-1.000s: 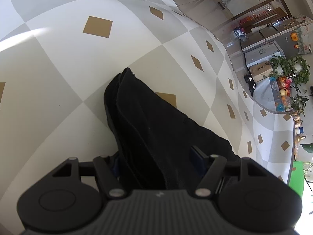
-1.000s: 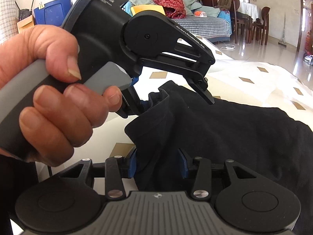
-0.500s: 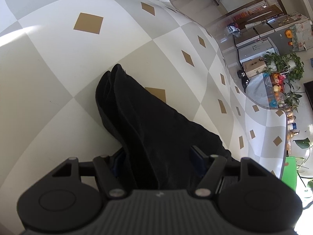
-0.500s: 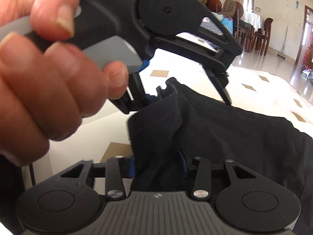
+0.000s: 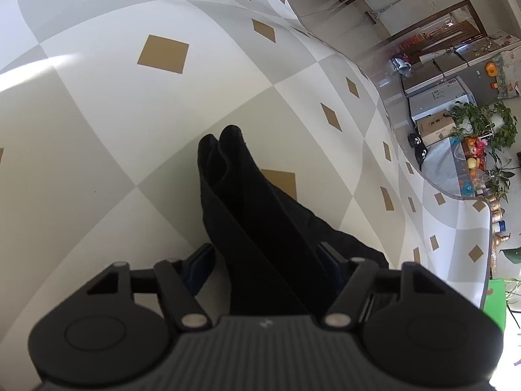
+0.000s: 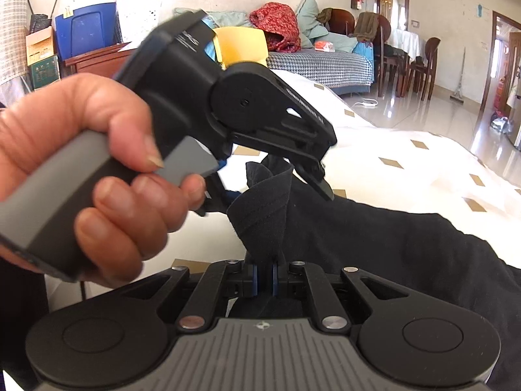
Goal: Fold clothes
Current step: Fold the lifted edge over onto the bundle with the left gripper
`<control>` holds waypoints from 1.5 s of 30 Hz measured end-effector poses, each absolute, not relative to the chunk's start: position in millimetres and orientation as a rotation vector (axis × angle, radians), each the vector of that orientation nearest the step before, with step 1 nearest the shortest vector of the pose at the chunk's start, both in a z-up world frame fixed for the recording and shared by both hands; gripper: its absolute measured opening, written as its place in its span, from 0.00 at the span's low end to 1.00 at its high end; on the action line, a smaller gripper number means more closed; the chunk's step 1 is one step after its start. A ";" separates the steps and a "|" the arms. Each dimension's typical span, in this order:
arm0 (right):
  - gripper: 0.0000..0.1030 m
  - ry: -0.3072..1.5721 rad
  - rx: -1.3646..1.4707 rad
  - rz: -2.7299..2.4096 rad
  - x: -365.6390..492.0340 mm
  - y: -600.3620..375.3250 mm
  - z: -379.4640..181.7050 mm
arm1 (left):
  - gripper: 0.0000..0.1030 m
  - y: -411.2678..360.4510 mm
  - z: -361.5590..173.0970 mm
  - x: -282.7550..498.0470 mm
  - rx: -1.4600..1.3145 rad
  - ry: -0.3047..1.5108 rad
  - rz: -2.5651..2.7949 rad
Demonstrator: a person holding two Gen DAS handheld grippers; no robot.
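The right gripper [image 6: 264, 277] pinches a bunched corner of the black cotton garment [image 6: 374, 244] lying on the diamond-patterned tablecloth [image 5: 97, 130]. The left gripper [image 5: 267, 260] stands wide around that corner (gripping nothing); the thin pinch may slip.

Bright daylight, glare patches on tablecloth [image 5: 97, 104]; strong fisheye bending; left gripper [image 6: 267, 192] motion-blurred.

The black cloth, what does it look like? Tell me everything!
The black cloth looks soft and matte, with a stitched hem along its bunched-up corner. Most of it lies spread on the white table cover. The right hand-held gripper pinches that raised corner tightly between its blue pads. The left hand-held gripper stands open around a folded ridge of it, which points away across the checked cover.
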State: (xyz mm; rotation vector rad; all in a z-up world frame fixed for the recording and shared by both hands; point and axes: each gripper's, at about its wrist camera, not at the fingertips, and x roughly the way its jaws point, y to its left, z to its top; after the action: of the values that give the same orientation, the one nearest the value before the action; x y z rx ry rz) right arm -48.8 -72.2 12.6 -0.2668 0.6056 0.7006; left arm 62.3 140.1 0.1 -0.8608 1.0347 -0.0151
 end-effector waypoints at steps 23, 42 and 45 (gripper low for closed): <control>0.08 0.418 -0.283 0.592 -76.3 -127.8 62.9 | 0.17 80.3 57.3 59.1 -0.799 0.943 -0.165; 0.08 0.352 -0.148 0.292 -64.2 -235.5 95.6 | 0.17 -93.2 96.5 96.3 -0.634 1.026 -0.365; 0.08 0.368 -0.101 0.220 -58.5 -258.5 97.0 | 0.17 -126.1 89.1 103.8 -0.605 1.057 -0.389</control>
State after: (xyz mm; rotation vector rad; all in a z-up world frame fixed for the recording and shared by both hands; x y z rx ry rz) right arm -58.5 -258.5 97.0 -0.1010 0.3682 0.2201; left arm 103.8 -126.1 89.1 -0.6051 1.0567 -0.3888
